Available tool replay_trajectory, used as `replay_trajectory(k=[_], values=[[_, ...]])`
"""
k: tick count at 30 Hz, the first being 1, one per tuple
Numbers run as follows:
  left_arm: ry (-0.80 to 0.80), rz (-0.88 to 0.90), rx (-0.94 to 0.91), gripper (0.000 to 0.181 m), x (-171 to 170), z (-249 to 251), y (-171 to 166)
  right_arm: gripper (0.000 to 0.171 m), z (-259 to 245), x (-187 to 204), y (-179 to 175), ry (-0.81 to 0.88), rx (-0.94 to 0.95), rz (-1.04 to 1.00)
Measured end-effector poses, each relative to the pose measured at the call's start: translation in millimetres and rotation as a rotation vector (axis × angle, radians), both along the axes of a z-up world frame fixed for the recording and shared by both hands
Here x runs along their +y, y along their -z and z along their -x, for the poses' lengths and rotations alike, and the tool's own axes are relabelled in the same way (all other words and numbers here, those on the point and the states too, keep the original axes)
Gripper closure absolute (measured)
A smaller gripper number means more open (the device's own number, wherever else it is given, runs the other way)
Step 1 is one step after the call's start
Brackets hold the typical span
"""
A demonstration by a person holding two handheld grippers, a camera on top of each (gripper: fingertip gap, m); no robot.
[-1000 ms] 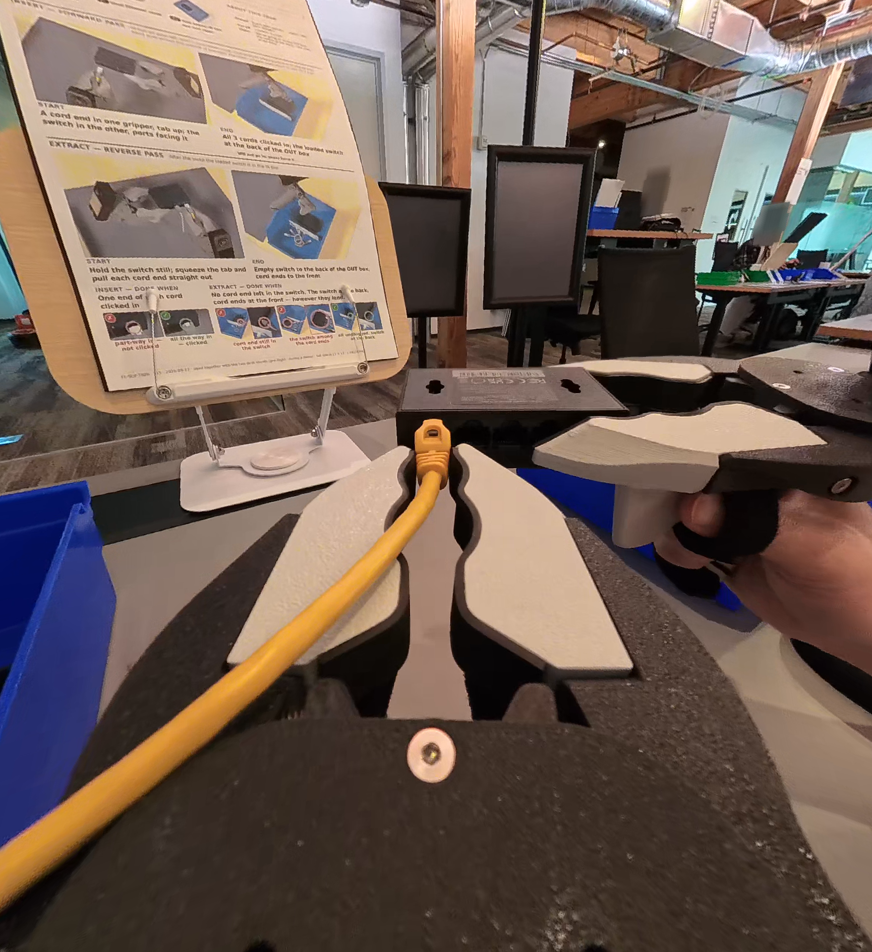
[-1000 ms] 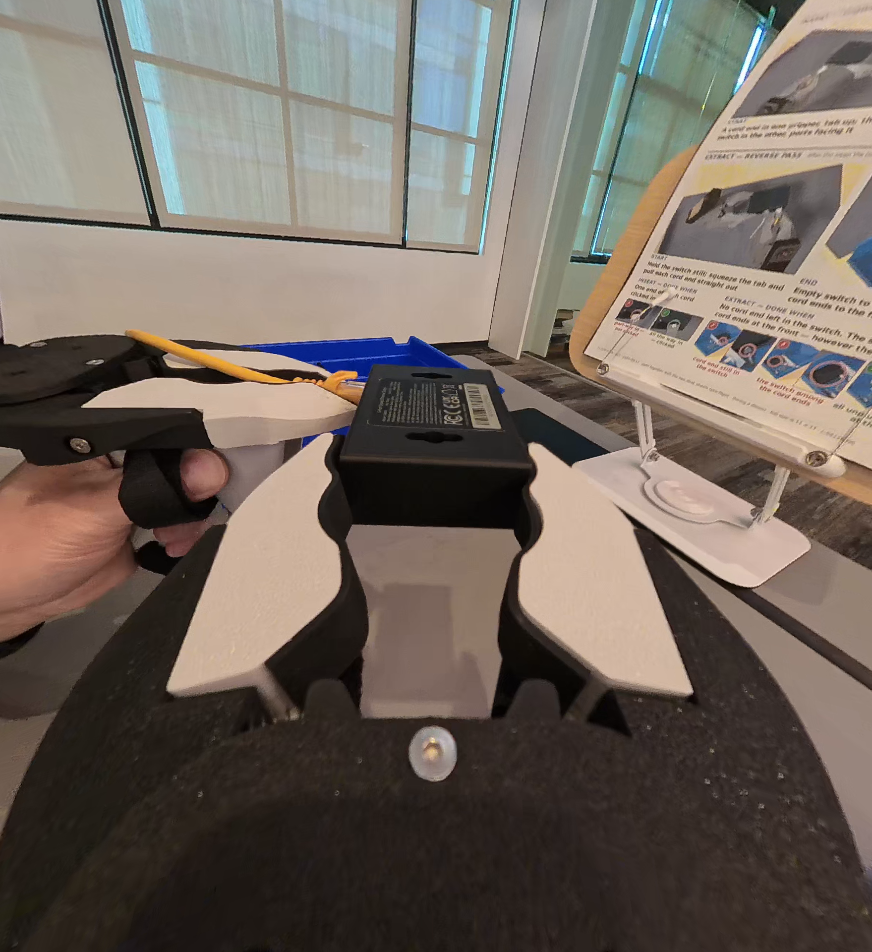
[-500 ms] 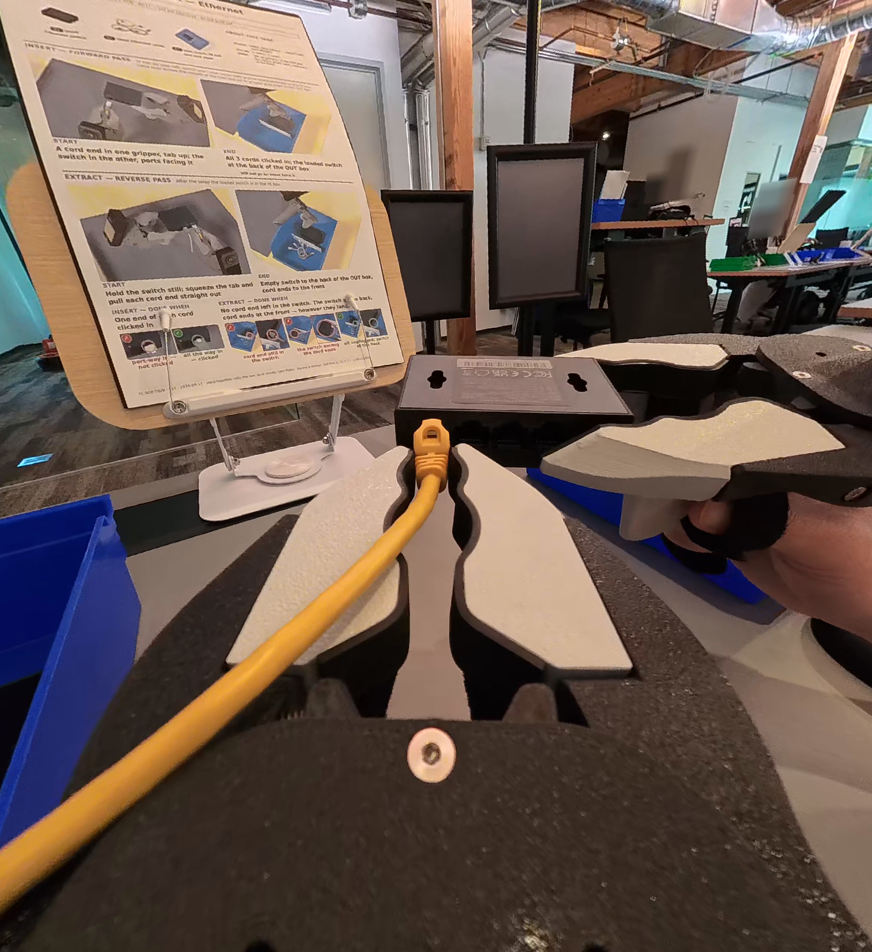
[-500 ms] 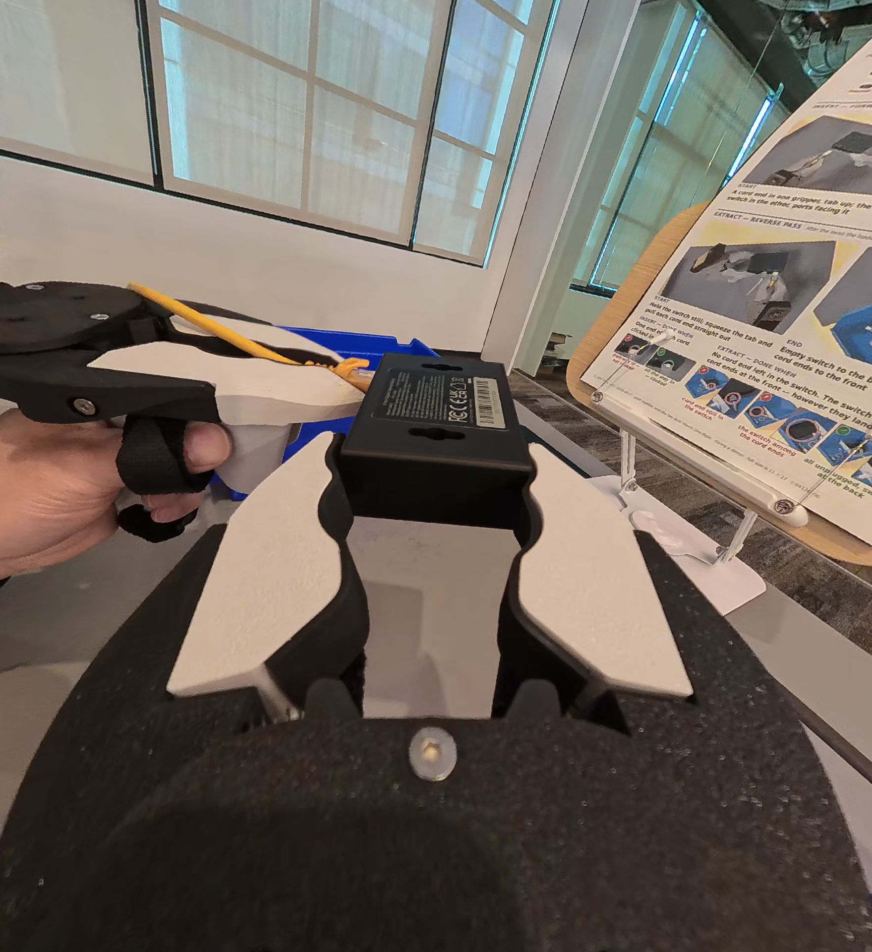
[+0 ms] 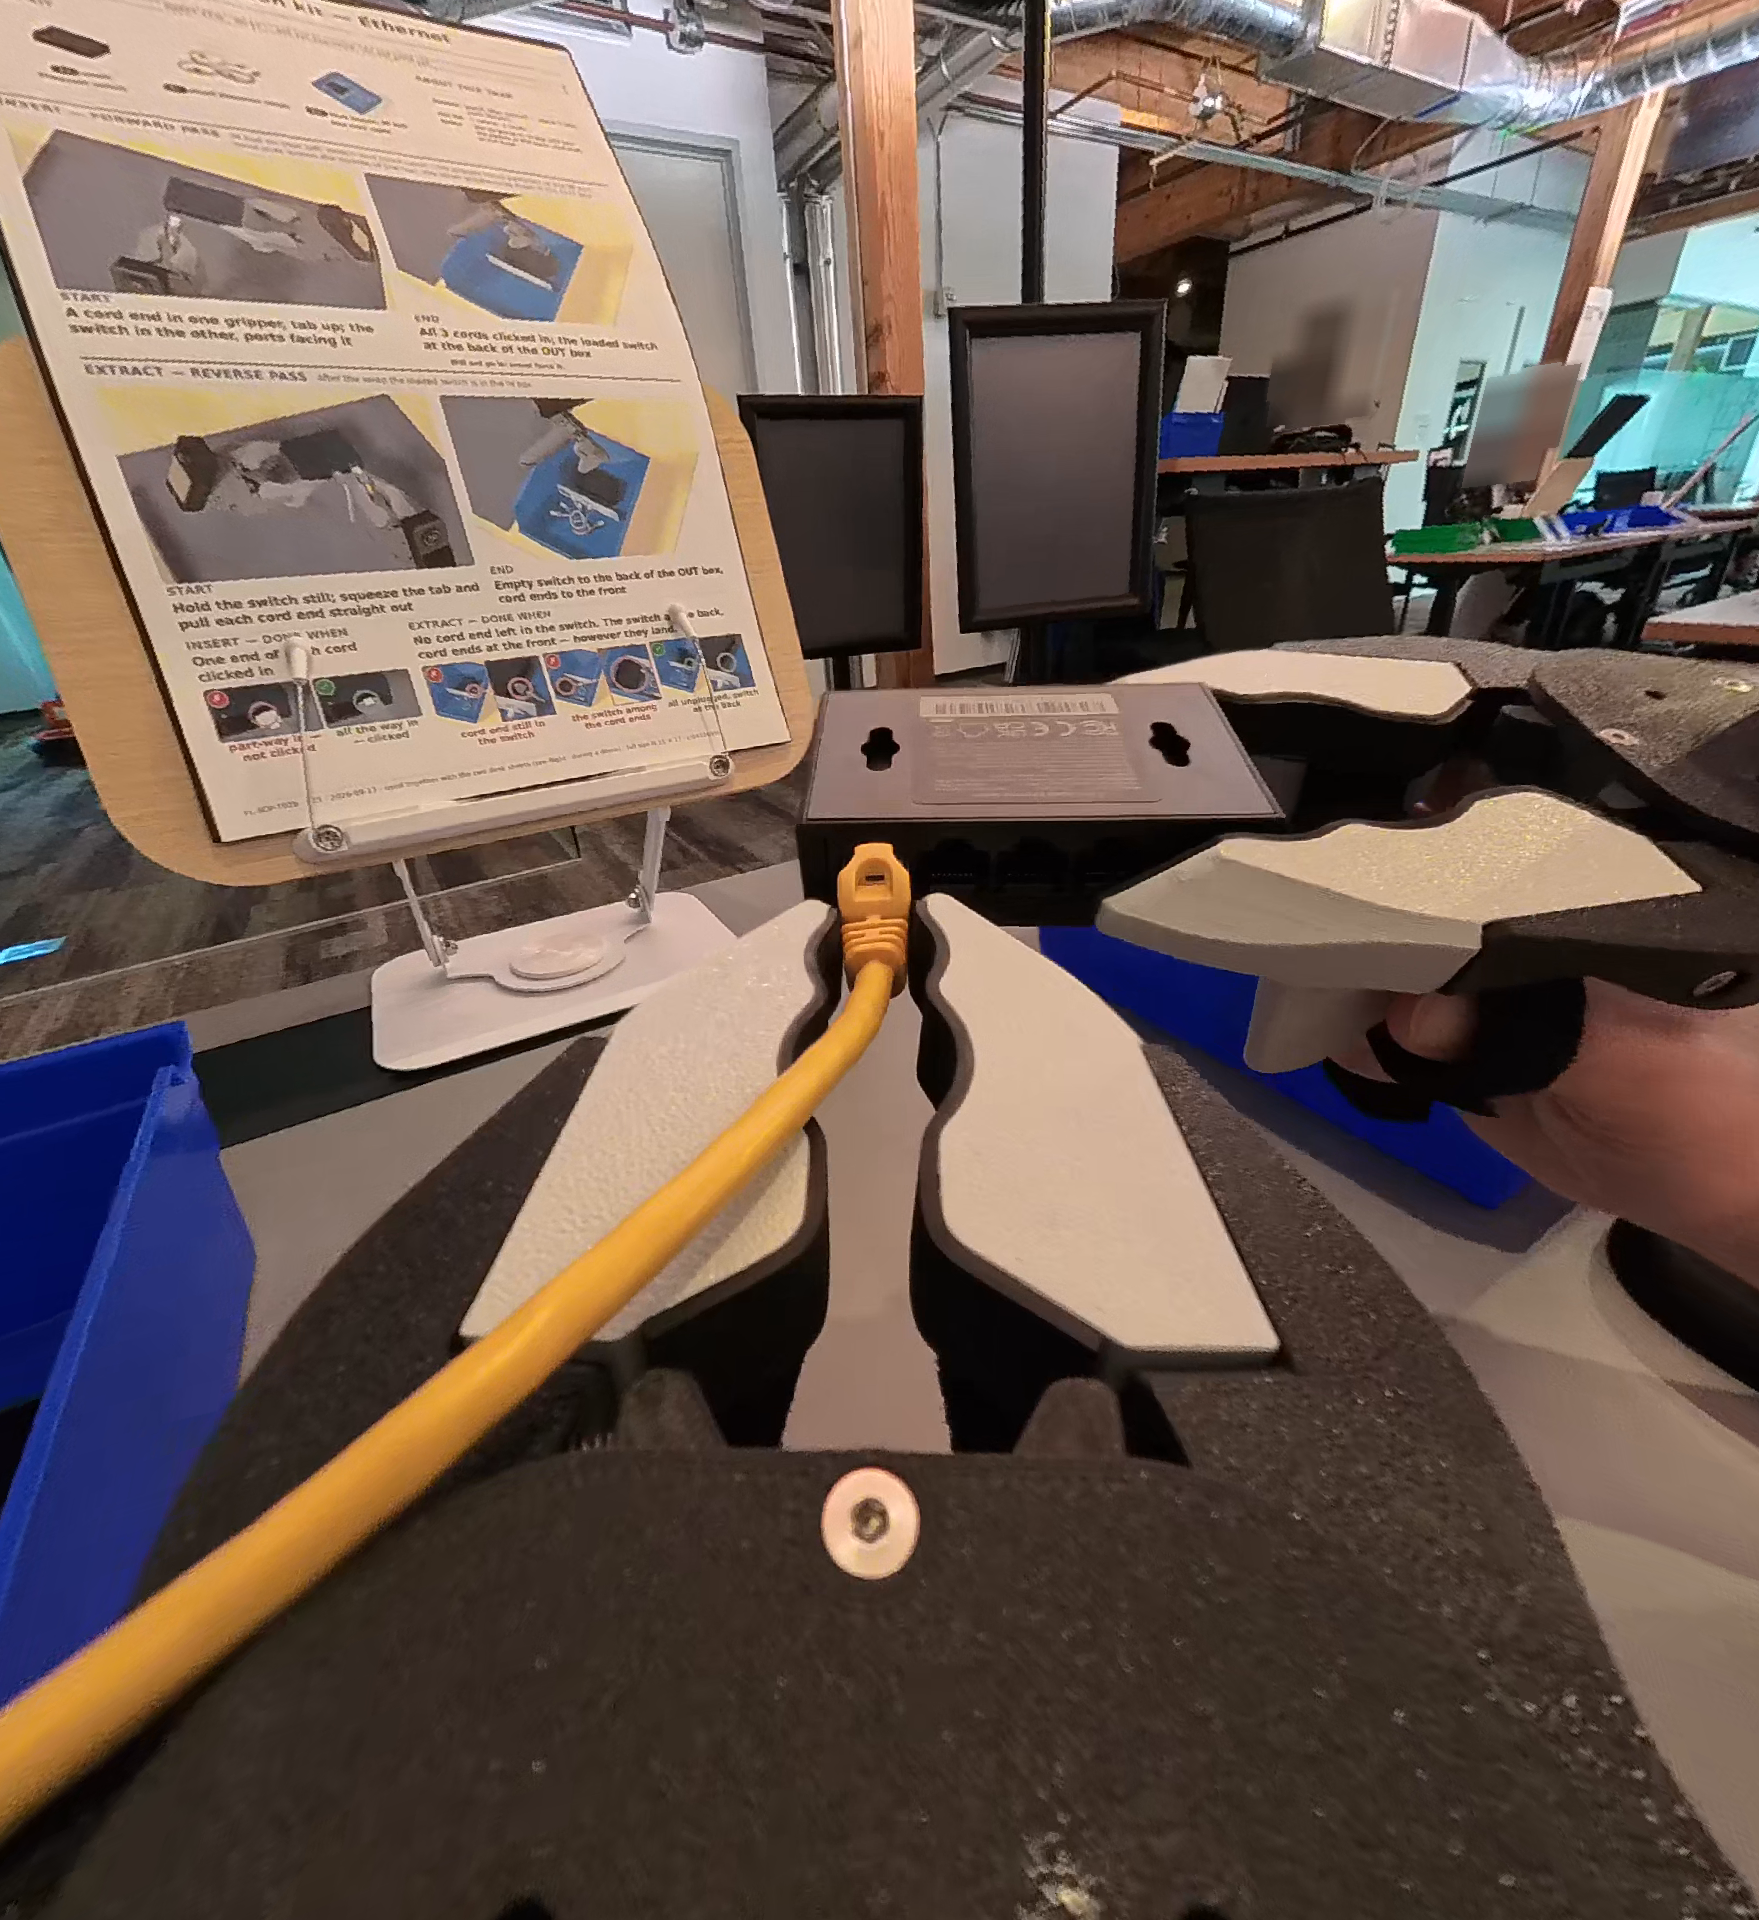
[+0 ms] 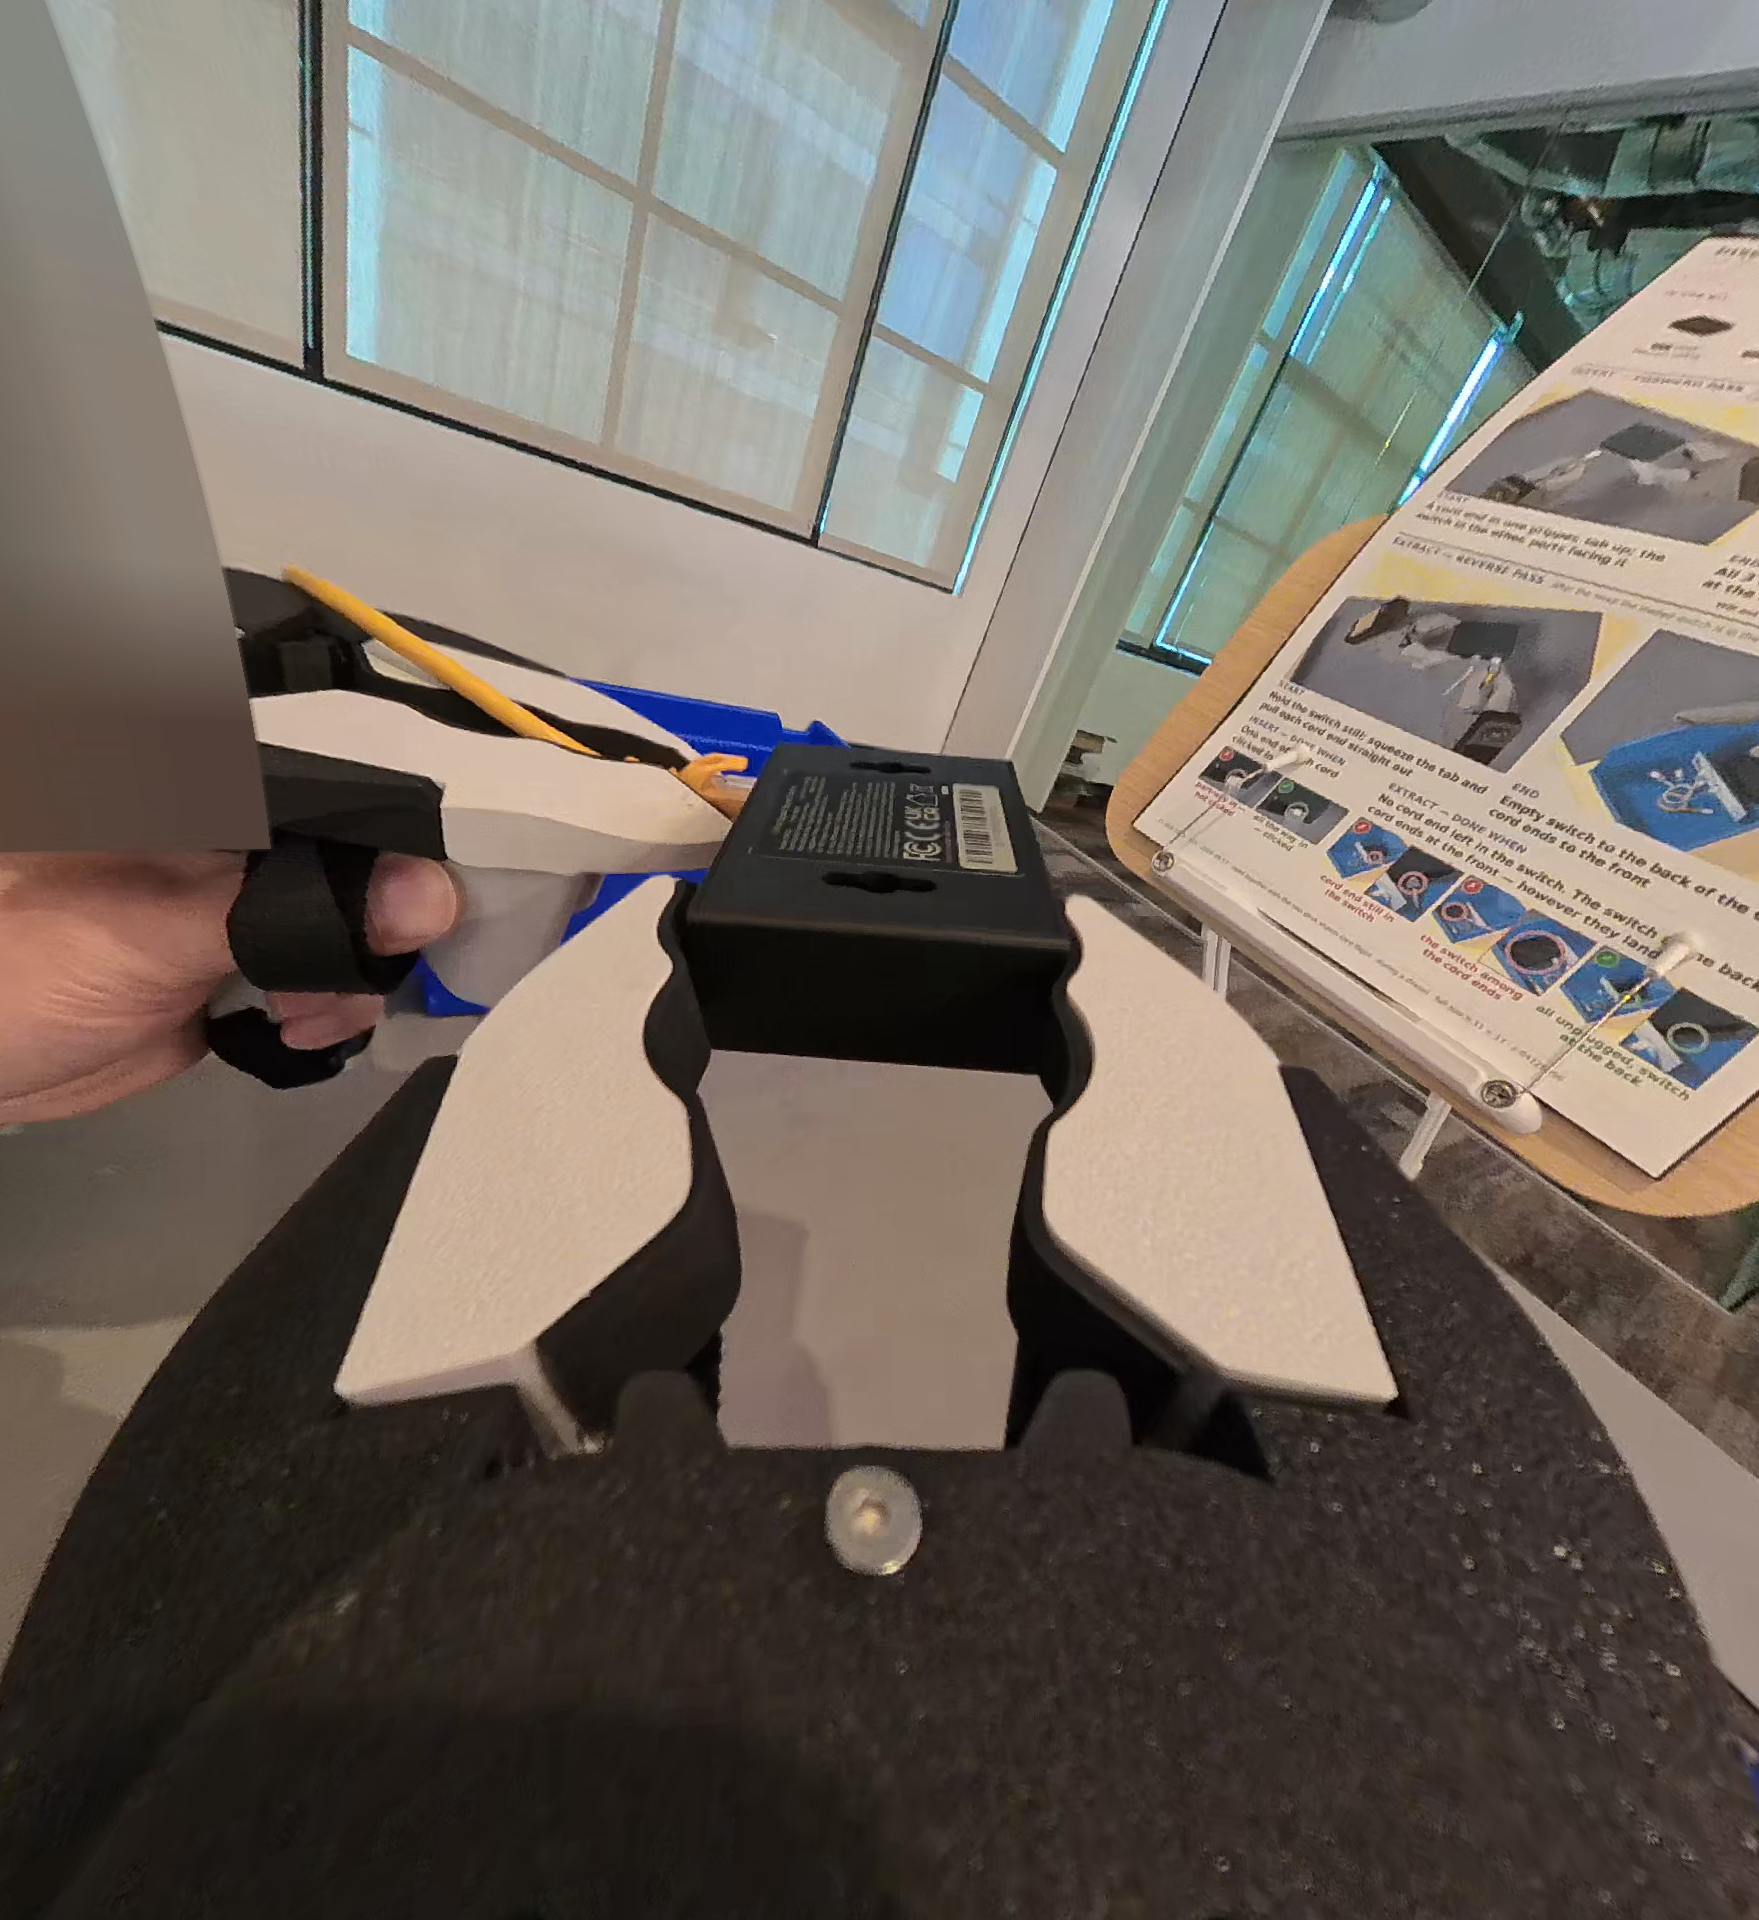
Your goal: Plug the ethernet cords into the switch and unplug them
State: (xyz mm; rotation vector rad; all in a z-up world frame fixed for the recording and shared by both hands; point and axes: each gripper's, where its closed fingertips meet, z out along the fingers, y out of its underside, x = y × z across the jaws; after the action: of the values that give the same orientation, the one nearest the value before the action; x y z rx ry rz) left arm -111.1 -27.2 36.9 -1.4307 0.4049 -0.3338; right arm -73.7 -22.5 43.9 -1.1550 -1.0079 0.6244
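We see the left gripper point(image 5: 873, 914) with its jaws pinching the yellow ethernet cord point(image 5: 584, 1268) just behind its plug point(image 5: 870, 888); the cord runs back over the left finger and off the lower left edge. The plug tip sticks out past the jaw tips, at the leftmost end of the port face of the black switch point(image 5: 1036, 764); we cannot tell whether it is seated in a port. The right gripper point(image 6: 875, 977) has its jaws clamped on the near end of the switch, which is held above the grey counter point(image 6: 54, 1455) with its labelled underside up. A hand point(image 5: 1623, 1101) holds the right gripper's handle. A blue bin point(image 5: 54, 1247) sits at left, and an instruction sheet on a stand point(image 5: 376, 416) rises behind.
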Motion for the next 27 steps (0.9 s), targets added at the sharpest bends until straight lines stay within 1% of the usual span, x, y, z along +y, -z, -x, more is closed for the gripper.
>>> replay_trajectory(k=[5,7,10,15,19,23,27], values=[[0.0,0.0,0.008,0.169,-1.5,-0.4,0.6,0.107,1.2,-2.5,6.0,-0.055,-0.008,0.018],[-0.007,0.0,0.009,0.169,-1.5,0.8,0.3,0.101,3.6,-4.9,7.1,-0.076,-0.012,0.022],[-0.003,-0.001,0.003,0.169,-2.2,0.5,-0.3,0.107,2.8,-4.1,3.4,-0.077,0.014,0.037],[-0.006,-0.012,0.015,0.169,-4.3,-1.0,-1.5,0.101,2.8,-10.7,-0.1,-0.167,0.067,0.096],[-0.003,-0.008,0.016,0.169,-4.5,-2.8,-0.3,0.102,1.6,-8.1,-0.7,-0.146,0.073,0.082],[-0.007,-0.012,0.017,0.169,-5.1,-2.5,-1.0,0.095,3.3,-7.4,0.5,-0.118,0.065,0.06],[0.009,-0.011,-0.008,0.169,-6.3,-0.5,-1.8,0.094,4.9,-16.5,-1.0,-0.231,0.098,0.136]])
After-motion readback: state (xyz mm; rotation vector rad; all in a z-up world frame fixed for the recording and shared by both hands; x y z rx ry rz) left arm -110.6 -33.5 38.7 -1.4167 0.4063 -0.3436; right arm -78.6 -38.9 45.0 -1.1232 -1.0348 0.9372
